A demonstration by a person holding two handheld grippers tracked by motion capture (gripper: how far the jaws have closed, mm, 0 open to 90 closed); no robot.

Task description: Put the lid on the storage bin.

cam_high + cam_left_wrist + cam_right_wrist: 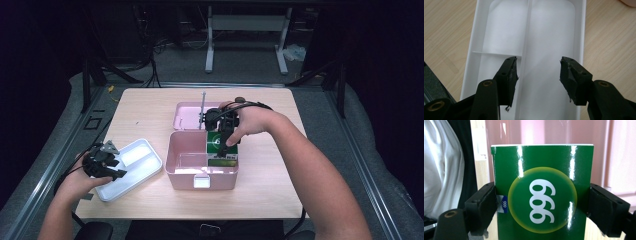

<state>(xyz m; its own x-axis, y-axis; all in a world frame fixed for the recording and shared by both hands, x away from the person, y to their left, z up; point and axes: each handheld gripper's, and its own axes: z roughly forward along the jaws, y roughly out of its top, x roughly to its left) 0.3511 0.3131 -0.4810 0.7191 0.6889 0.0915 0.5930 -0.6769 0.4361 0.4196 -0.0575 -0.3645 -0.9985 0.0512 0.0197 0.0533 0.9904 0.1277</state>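
A green box (220,148) printed with a yellow circle and white digits stands in the right half of an open pink case (172,162). My right gripper (226,140) is shut on it; in the right gripper view both jaws press the sides of the green box (541,167), with the right gripper (542,207) level with the printed circle. The case's pink wall (619,157) rises behind it. At the table's front left, my left gripper (116,169) is open over a white divided tray (137,157). In the left gripper view, the left gripper (538,72) spans the white tray's (549,30) centre rib, holding nothing.
The case's pink lid (186,114) lies flat behind it on the wooden table (270,185). The case's left half looks empty. A metal stand (245,30) sits on the floor beyond the table. A person's white garment (444,170) is at the left of the right gripper view.
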